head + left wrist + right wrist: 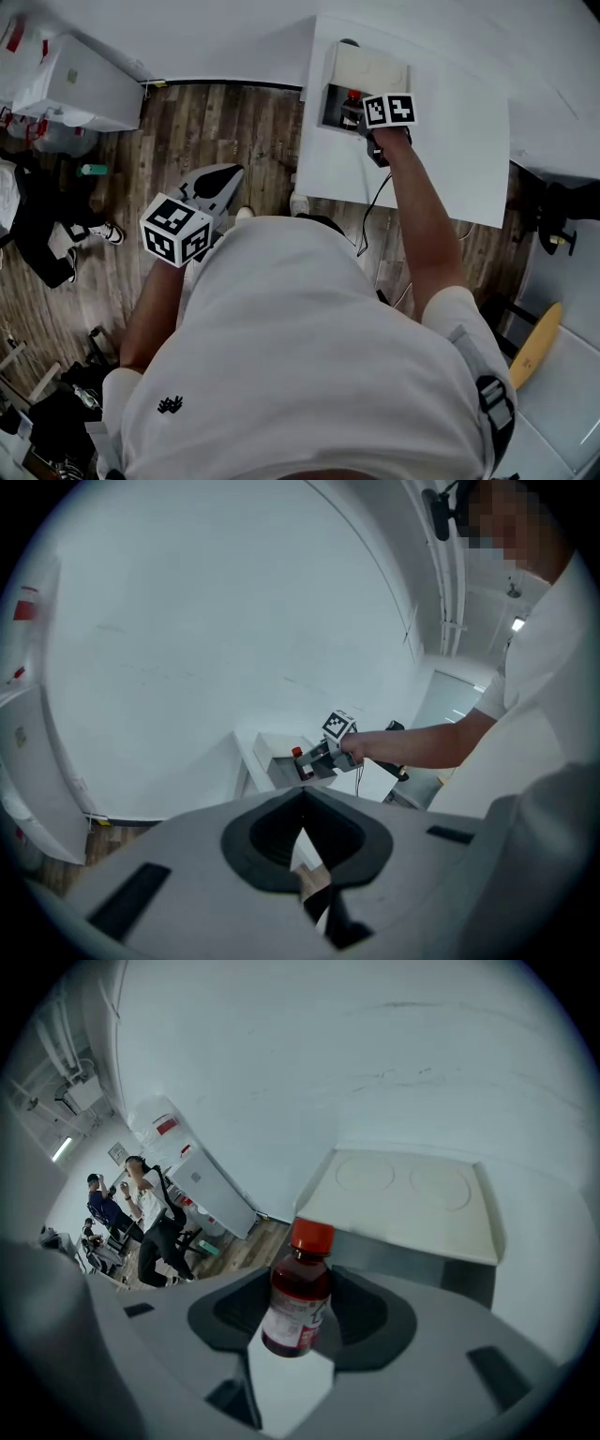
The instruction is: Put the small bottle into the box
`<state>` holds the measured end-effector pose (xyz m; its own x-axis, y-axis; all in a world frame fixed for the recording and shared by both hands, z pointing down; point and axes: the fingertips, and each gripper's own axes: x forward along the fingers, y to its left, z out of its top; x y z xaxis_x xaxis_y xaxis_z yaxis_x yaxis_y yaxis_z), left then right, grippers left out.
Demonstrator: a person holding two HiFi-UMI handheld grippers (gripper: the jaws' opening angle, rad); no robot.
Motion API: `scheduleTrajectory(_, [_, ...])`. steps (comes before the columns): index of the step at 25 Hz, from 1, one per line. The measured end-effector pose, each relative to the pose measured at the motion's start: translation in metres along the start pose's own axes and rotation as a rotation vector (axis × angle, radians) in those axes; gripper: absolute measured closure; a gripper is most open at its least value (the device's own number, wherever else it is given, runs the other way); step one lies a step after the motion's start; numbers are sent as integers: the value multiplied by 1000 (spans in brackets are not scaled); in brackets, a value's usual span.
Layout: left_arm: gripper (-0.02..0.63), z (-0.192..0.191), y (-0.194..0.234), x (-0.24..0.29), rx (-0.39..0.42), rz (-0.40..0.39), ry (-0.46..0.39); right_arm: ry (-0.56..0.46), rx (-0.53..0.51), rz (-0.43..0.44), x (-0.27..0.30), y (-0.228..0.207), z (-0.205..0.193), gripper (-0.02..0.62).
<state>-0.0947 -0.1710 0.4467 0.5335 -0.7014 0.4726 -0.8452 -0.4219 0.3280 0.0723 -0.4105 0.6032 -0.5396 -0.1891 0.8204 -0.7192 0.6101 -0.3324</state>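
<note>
A small bottle [298,1297] of dark red liquid with a red cap sits upright between the jaws of my right gripper [298,1327], which is shut on it. Just beyond it stands the pale box [403,1199], lid raised and dark inside open toward me. In the head view the right gripper [356,112] holds the bottle [352,97] at the front of the box [366,70] on the white table [441,159]. My left gripper [217,183] hangs over the wooden floor, away from the table, shut and empty. Its own view shows the left gripper [302,829] with jaws together.
A white cabinet [80,80] stands at the far left, with bags and clothes [37,225] on the floor. A black cable [375,211] drops off the table's near edge. Some people [141,1213] stand far off in the right gripper view.
</note>
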Motion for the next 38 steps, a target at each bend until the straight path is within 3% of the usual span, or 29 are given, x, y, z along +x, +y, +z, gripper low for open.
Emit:
scheduleTrajectory(20, [600,12,23,34,-45,82,25,164,112,24,62,-30,-22,387])
scheduleTrajectory(38, [600,9,31,27,-52,76,23,129,168,-6,60,-35,-21,344])
